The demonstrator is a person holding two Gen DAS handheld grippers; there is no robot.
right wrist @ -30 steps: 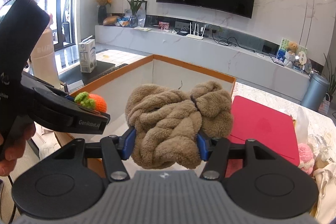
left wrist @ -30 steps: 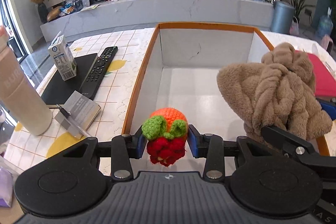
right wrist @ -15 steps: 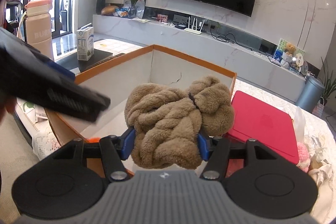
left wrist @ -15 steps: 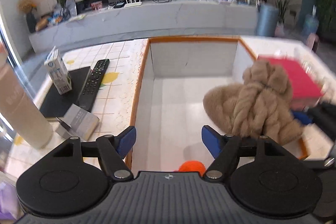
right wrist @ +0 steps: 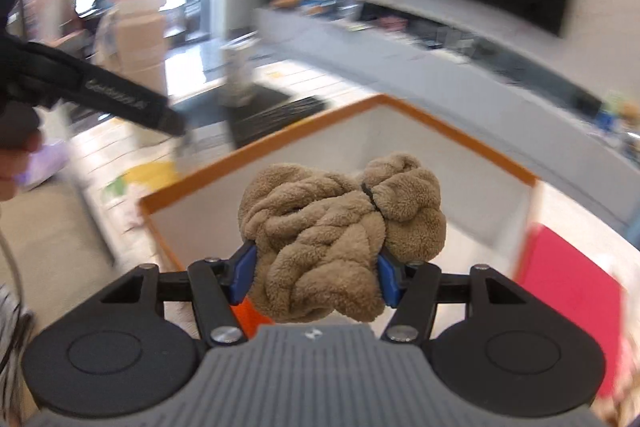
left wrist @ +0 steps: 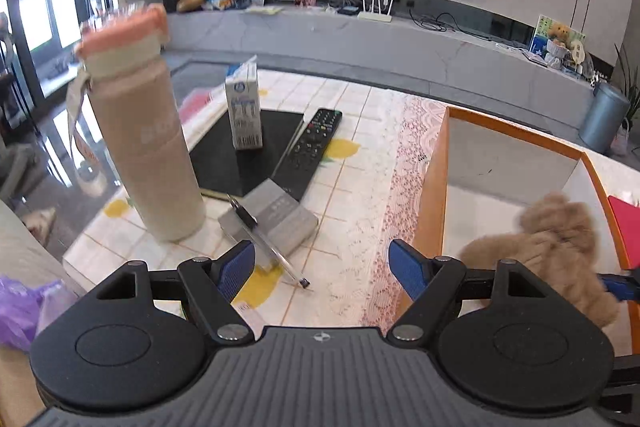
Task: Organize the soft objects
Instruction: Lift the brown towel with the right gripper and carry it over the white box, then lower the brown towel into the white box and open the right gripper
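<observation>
Living room behind, TV wall and long grey counter; left wrist view first: tiled table (left wrist: 344,187) carries a pink-lidded bottle (left wrist: 140,151), milk carton (left wrist: 243,107), remote (left wrist: 310,151), grey notebook (left wrist: 274,217) with a pen (left wrist: 268,247), all to the left of the orange-rimmed box (left wrist: 434,195); left hand-held gripper (left wrist: 322,269) has jaws spread wide, nothing between the blue pads, hanging over the table just left of the box wall; no soft item in its grasp; brown plush bundle (left wrist: 552,247) visible over the box's right side.

Right wrist view, heavily motion-blurred: right hand-held gripper (right wrist: 314,273) is clamped on the brown plush bundle (right wrist: 340,231), both pads pressed into the fabric; bundle sits above the near part of the box (right wrist: 456,135), not yet released; a small orange patch shows in the box just under the bundle, can't tell what it is; red mat (right wrist: 568,291) lies right of the box.

Progress judgement: box interior mostly bare white, so early-to-mid task; plush drop is the step in hand; left side free to fetch the next soft item; how many remain I can't tell.
</observation>
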